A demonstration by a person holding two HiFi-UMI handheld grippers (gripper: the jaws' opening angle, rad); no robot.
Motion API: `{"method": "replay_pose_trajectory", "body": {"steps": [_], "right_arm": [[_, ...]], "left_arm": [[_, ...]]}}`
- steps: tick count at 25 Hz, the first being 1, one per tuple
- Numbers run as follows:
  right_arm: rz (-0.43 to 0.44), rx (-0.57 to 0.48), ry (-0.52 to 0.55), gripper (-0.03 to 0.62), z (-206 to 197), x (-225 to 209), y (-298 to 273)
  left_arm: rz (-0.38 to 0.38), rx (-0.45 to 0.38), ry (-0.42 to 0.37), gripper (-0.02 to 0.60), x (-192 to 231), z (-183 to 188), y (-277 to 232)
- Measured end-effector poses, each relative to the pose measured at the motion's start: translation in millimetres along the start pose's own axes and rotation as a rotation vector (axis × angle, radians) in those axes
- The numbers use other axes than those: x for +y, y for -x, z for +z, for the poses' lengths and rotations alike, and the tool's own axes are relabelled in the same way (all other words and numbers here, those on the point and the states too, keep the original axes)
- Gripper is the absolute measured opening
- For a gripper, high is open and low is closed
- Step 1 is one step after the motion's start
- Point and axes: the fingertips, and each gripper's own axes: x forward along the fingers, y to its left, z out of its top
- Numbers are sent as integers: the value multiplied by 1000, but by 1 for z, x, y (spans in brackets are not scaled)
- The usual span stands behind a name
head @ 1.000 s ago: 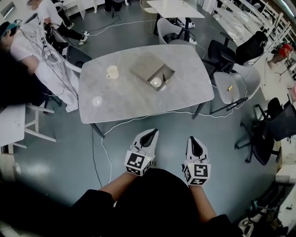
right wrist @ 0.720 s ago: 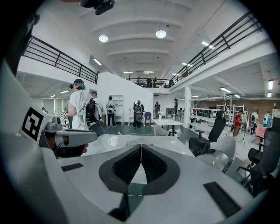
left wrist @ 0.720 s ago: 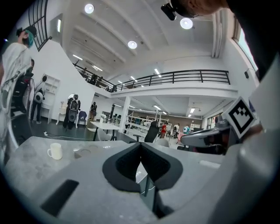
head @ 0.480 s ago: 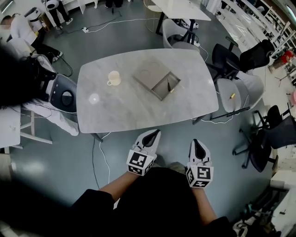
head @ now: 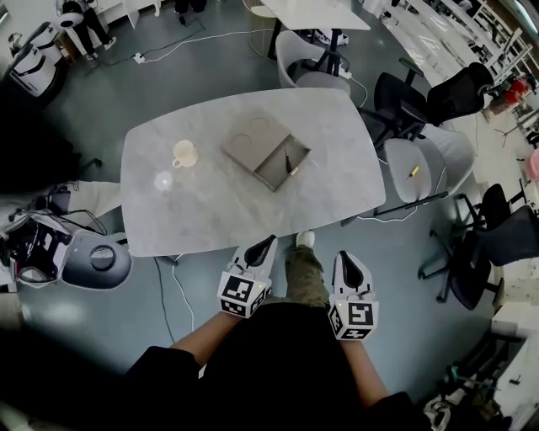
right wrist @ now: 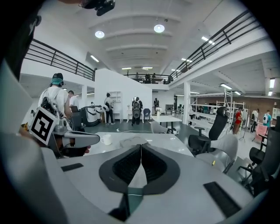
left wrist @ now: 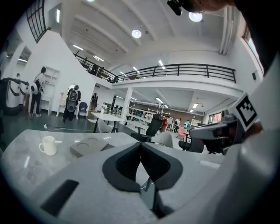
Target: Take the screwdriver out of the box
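Table (head: 227, 210) as landmark. Box (head: 248, 139) on the table, about centre, nearer the far edge. Screwdriver (head: 288, 162) in the box's open compartment, toward its right side. Mug (head: 184, 154) on the table, left of the box, apart from it. Chair (head: 413, 164) just right of the table; another chair (head: 316, 80) behind the table's far edge. Second table (head: 316, 13) further behind. Cable (head: 168, 282) on the floor before the near-left corner. Left gripper (head: 268, 241) and right gripper (head: 347, 255) before the near edge, off the table, side by side.
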Motion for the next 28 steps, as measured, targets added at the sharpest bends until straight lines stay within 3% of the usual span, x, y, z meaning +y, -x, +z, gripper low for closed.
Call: {"method": "replay_pose_trajectory", "body": {"steps": [5, 9, 13, 16, 20, 24, 28], "right_arm": [[65, -11, -33, 12, 10, -30, -69], [129, -43, -31, 12, 40, -51, -117], [190, -96, -27, 12, 80, -78, -162], [223, -90, -36, 12, 90, -98, -196], [257, -77, -78, 12, 99, -124, -236], [342, -22, -101, 12, 90, -123, -263], [443, 22, -74, 12, 89, -116, -281]], "left_arm": [[83, 34, -3, 15, 33, 1, -48], [120, 67, 4, 15, 58, 9, -91], [170, 106, 45, 15, 88, 14, -139], [231, 151, 60, 17, 110, 7, -170], [279, 154, 111, 18, 129, 4, -218], [309, 236, 125, 18, 145, -20, -260], [359, 341, 244, 20, 168, -55, -294]]}}
